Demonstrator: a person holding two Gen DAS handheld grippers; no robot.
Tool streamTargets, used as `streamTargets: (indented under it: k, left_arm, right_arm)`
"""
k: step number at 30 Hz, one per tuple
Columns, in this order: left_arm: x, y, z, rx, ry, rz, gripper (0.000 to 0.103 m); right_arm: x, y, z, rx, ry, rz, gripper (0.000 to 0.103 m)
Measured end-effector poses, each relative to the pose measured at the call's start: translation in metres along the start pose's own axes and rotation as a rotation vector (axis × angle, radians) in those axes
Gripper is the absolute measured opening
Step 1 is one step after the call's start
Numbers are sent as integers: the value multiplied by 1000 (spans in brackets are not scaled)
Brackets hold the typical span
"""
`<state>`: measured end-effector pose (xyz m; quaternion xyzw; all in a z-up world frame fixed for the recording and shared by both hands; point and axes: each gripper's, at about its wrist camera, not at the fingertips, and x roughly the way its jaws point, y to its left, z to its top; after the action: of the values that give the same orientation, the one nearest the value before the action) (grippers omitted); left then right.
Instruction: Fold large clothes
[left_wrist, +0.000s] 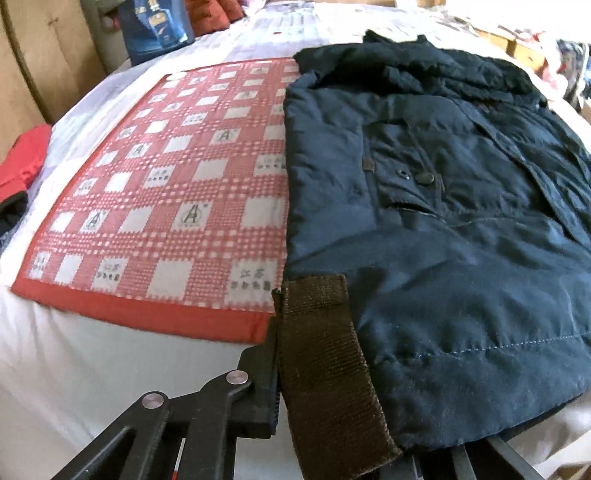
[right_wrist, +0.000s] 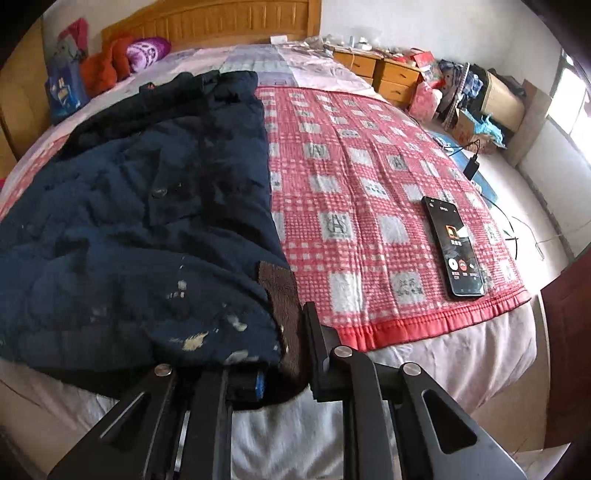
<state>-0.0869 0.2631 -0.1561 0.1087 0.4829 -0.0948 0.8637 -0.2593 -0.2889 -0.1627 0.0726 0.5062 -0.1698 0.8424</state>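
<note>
Now each gripper, left (left_wrist: 332, 417) and right (right_wrist: 284, 369), pinches a brown cuff (left_wrist: 325, 350) of the navy coat (left_wrist: 461, 221).

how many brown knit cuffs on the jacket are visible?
2. One brown cuff sits at the jacket's near hem in the left gripper; the other cuff is in the right gripper. No others show.

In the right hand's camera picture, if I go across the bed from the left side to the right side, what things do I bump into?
blue box → navy coat → brown cuff → red checked blanket → phone
</note>
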Motion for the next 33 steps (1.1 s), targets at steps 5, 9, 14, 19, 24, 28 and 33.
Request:
streamTargets:
  k: [5,9,14,19,24,28,33]
  left_arm:
    - [-11,-3,-2,20,0,0,14]
    - [-16,1,-2,31,9,-5,14]
    - [-18,1,0,38,22,-3,14]
    - [-31,-2,0,51,38,-8,14]
    - [-47,-1,-3,60,91,-22,14]
    - [-62,-1,-6,77,152,-37,14]
    - [-79,3,10,88,206,-50,14]
  right_arm:
    - [-15,-1,3,8,-15,9,16]
    - [-23,-4,1,9,-11,13,16]
    - [-32,-3,-3,19,-3,22,16]
    - [-51,-6,-7,18,15,32,16]
    - [-84,-11,-16,-9,58,37,16]
    - [-119,-16,-17,-22,112,40,16]
    - [-156,-20,-1,-44,143,43,15]
